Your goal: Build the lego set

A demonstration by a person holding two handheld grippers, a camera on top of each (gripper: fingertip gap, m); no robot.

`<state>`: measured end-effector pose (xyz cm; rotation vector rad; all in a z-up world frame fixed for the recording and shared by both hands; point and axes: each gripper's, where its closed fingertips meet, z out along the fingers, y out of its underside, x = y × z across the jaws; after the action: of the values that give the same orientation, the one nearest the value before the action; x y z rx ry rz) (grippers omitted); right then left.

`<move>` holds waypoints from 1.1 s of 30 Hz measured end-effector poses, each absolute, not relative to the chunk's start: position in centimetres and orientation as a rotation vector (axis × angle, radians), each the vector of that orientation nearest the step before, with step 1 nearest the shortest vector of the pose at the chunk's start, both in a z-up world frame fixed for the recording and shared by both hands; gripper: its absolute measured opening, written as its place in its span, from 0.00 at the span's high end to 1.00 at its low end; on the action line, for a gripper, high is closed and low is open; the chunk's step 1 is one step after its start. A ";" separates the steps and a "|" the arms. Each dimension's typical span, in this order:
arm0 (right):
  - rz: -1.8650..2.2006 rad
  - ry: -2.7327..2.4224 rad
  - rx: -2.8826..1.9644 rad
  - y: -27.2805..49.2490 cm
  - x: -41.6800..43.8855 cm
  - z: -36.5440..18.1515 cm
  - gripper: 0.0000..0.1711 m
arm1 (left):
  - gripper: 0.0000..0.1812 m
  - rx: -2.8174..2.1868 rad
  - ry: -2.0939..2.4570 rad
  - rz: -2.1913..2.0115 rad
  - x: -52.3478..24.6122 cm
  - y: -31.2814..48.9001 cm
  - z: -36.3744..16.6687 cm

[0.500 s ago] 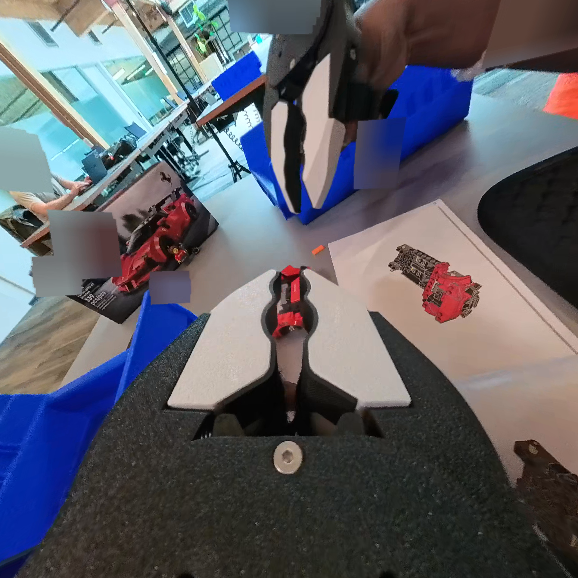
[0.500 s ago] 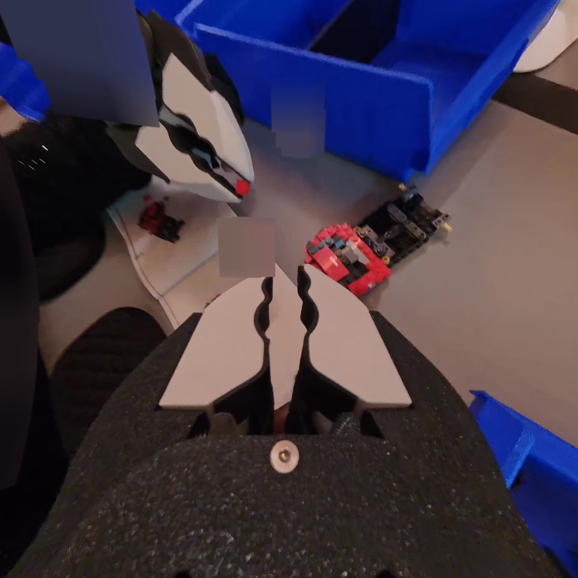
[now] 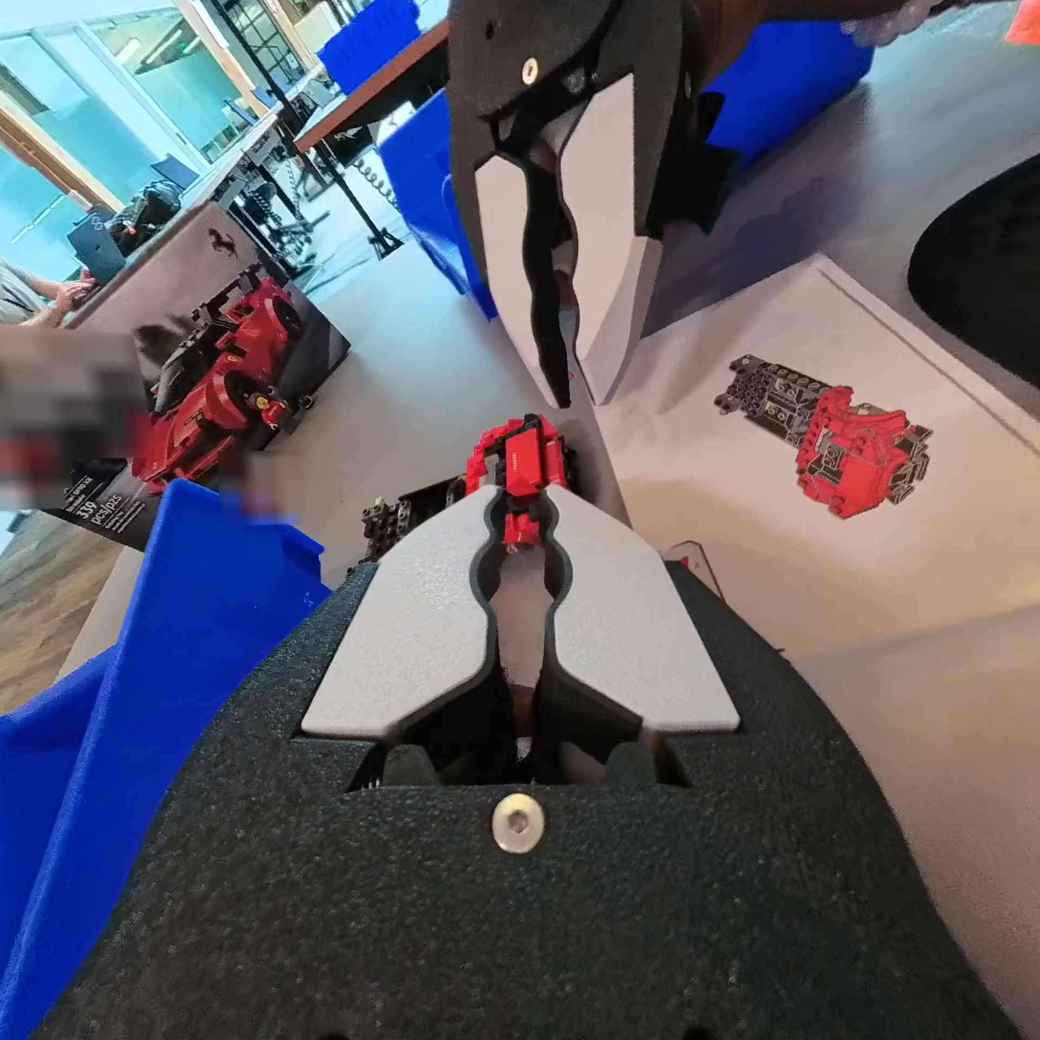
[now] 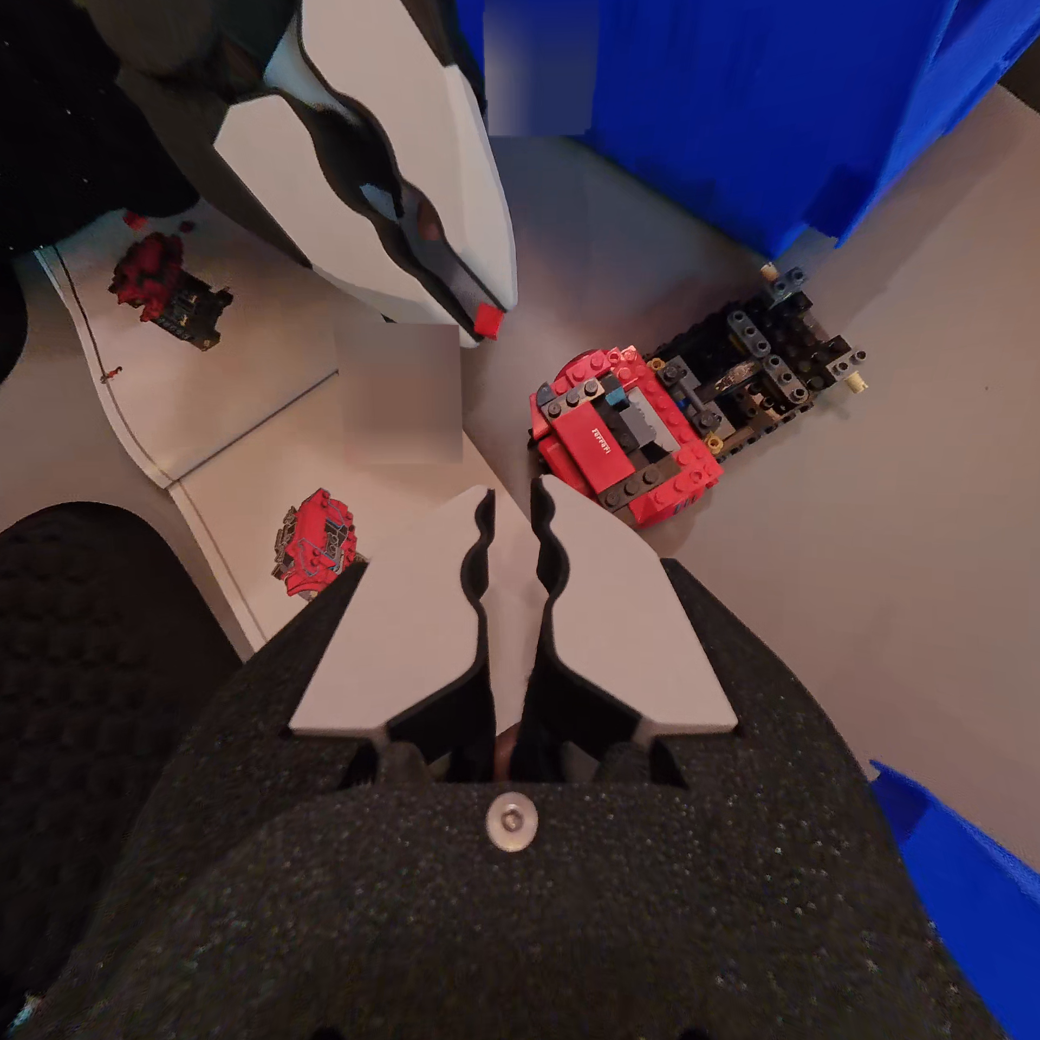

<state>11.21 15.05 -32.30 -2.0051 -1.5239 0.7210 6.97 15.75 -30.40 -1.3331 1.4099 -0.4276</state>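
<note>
Left gripper [image 4: 487, 332] jaws clamped on a small red brick [image 4: 487, 325], pinched right at the tips. It hangs above the counter [image 4: 844, 563], just off the nose of the half-built car [image 4: 675, 422]. Brick is not touching the car.

Right gripper [image 4: 512, 498] jaws slightly apart, narrow gap, nothing between them. Tips sit near the red front end of the car, over the corner of the instruction sheet [image 4: 225, 422].

Car lies flat on the counter: red bodywork at one end, black frame [image 4: 776, 360] with grey beams at the other, studs up. It sits between the instruction sheet and a big blue bin [image 4: 731, 112]. From the left wrist view the car [image 3: 523, 467] shows just past the left gripper's tips, right gripper [image 3: 568, 394] pointing down above it.

Instruction sheet is open, printed pictures of the build on it. The set's box [image 3: 225, 349] stands to the left, another blue bin [image 3: 185, 619] beside it.
</note>
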 end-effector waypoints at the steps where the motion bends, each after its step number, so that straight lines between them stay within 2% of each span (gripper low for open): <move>1: 0.722 -1.525 -2.001 15.2 11.1 -32.4 0.93 | 0.95 -1.326 1.421 -0.429 7.0 15.8 -30.5; 17: 0.668 -1.601 -1.889 16.7 10.6 -31.8 0.93 | 0.95 -1.309 1.569 -0.476 8.0 16.9 -32.1; 21: 0.837 -1.532 -1.912 16.6 9.1 -31.2 0.93 | 0.95 -1.257 1.538 -0.518 8.2 16.5 -31.1; 27: 1.472 -1.317 -2.073 15.5 7.6 -29.4 0.92 | 0.95 -1.189 1.517 -0.523 8.1 15.8 -29.9; 33: 1.658 -1.204 -2.122 15.5 7.4 -29.2 0.92 | 0.95 -1.145 1.492 -0.535 8.1 15.5 -28.8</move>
<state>7.40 15.54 -29.16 -2.1223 -1.2043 1.6576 8.10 15.46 -28.84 -1.1446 1.4921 -0.5347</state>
